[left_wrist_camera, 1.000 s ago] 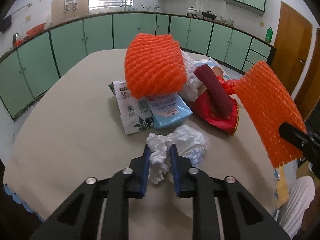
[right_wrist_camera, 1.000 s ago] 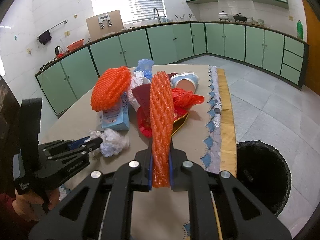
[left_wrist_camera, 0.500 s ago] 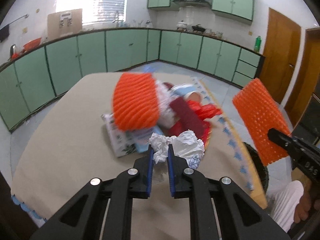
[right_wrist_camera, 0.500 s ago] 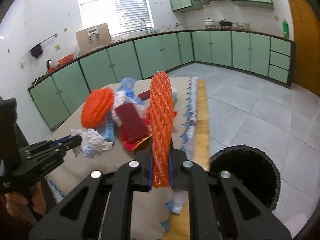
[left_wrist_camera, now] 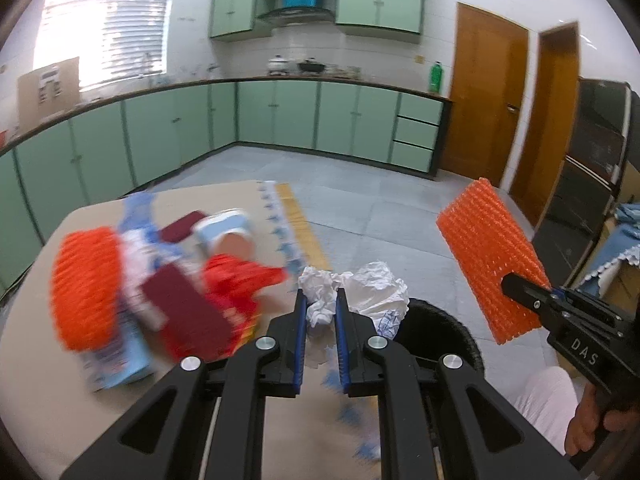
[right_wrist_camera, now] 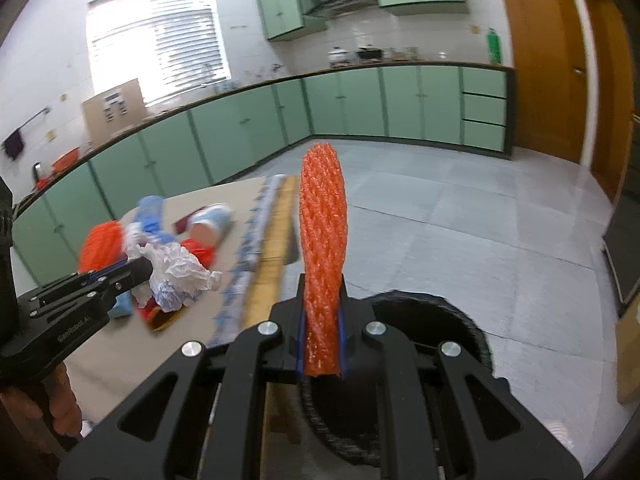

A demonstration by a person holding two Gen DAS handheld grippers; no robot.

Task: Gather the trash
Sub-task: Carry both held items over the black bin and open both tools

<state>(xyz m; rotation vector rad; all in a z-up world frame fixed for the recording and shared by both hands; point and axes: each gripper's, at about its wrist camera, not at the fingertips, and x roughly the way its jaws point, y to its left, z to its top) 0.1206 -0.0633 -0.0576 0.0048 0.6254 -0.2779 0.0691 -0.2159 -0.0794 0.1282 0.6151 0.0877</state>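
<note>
My left gripper (left_wrist_camera: 320,300) is shut on a crumpled white tissue (left_wrist_camera: 372,294), held in the air past the table's right edge, just short of a black trash bin (left_wrist_camera: 444,332) on the floor. In the right wrist view the same tissue (right_wrist_camera: 180,272) hangs from the left gripper (right_wrist_camera: 138,270). My right gripper (right_wrist_camera: 323,312) is shut on an orange foam net (right_wrist_camera: 323,248), upright above the bin (right_wrist_camera: 448,320). That net (left_wrist_camera: 492,256) also shows at the right of the left wrist view.
On the table (left_wrist_camera: 40,380) lie another orange foam net (left_wrist_camera: 84,288), a dark red wrapper (left_wrist_camera: 188,312), red plastic (left_wrist_camera: 236,280), blue and white packets and a round tub (left_wrist_camera: 228,236). Green cabinets (left_wrist_camera: 280,116) line the walls; wooden doors (left_wrist_camera: 488,96) stand at the right.
Both grippers swung right, away from the table's trash pile and toward the bin. The tissue came up off the table in the left gripper; the net stayed in the right.
</note>
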